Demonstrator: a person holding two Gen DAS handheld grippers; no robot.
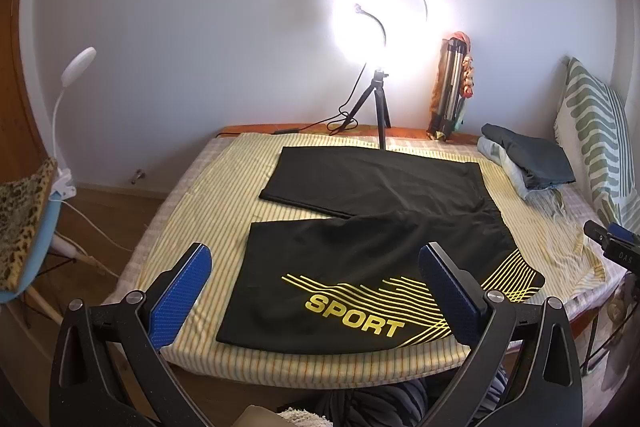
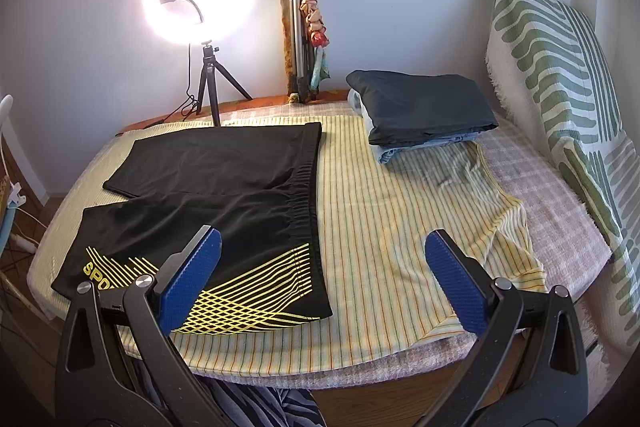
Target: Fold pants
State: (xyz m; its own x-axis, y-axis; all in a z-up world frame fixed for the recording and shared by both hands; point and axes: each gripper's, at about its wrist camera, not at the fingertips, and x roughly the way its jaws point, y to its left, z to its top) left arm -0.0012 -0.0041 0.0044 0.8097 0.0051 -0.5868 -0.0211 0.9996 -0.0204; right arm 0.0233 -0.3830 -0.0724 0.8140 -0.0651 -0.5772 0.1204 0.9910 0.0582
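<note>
Black pants (image 1: 360, 227) with a yellow "SPORT" print lie flat and spread on the striped yellow sheet (image 1: 224, 195), legs pointing left, elastic waistband to the right. They also show in the right wrist view (image 2: 224, 179). My left gripper (image 1: 316, 279) is open and empty, held above the near leg by the print. My right gripper (image 2: 324, 267) is open and empty, held above the sheet (image 2: 380, 227) just right of the waistband's near corner. The right gripper's body (image 1: 612, 243) shows at the right edge of the left wrist view.
A lit ring light on a small tripod (image 1: 380, 107) stands at the bed's far edge by the wall. A folded tripod (image 2: 300, 39) leans on the wall. Folded clothes (image 2: 420, 107) lie at the far right. A green patterned pillow (image 2: 560, 67) stands right. A chair with a clip lamp (image 1: 24, 219) stands left.
</note>
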